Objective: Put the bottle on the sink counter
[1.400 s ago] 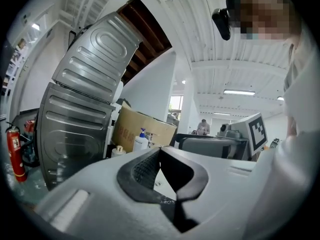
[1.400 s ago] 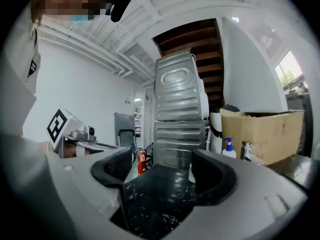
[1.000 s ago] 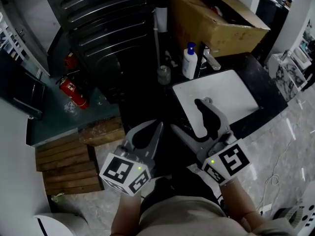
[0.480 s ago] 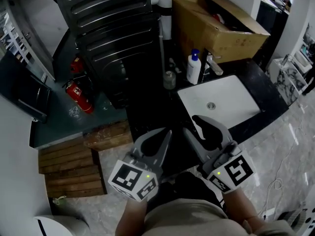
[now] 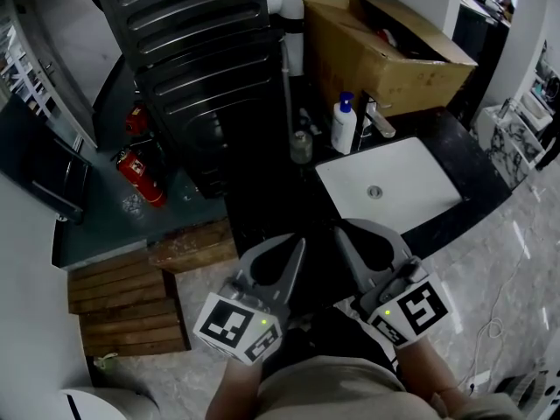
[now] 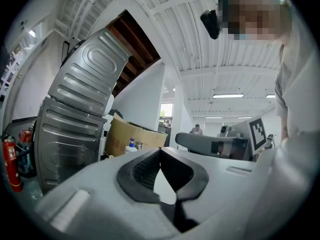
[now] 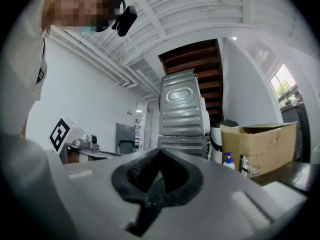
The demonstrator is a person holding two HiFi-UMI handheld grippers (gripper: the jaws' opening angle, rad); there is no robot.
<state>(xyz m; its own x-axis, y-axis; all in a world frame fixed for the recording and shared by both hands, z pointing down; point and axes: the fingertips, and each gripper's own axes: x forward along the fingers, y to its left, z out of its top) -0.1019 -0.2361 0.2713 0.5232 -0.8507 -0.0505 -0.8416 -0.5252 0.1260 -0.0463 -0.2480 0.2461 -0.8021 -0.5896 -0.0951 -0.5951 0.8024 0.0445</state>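
A white pump bottle [image 5: 343,126] with a blue cap stands on the dark sink counter [image 5: 271,204], just left of the faucet [image 5: 378,119]. It also shows small in the left gripper view, bottle [image 6: 131,146], and in the right gripper view, bottle [image 7: 228,161]. My left gripper [image 5: 298,243] is held low near the body, its jaws shut with nothing between them. Beside it, my right gripper [image 5: 338,232] has its jaws shut and empty too. Both point toward the counter, well short of the bottle.
A white basin [image 5: 420,191] is set into the counter. A small jar [image 5: 301,144] stands left of the bottle. An open cardboard box [image 5: 385,51] sits behind. A ribbed grey appliance [image 5: 201,68] rises at the back. Red fire extinguishers [image 5: 140,175] and wooden pallets [image 5: 122,291] lie left.
The right gripper's jaws have gone from wide open to shut, with nothing taken. Both grippers have stayed low near the body while the view shifted slightly.
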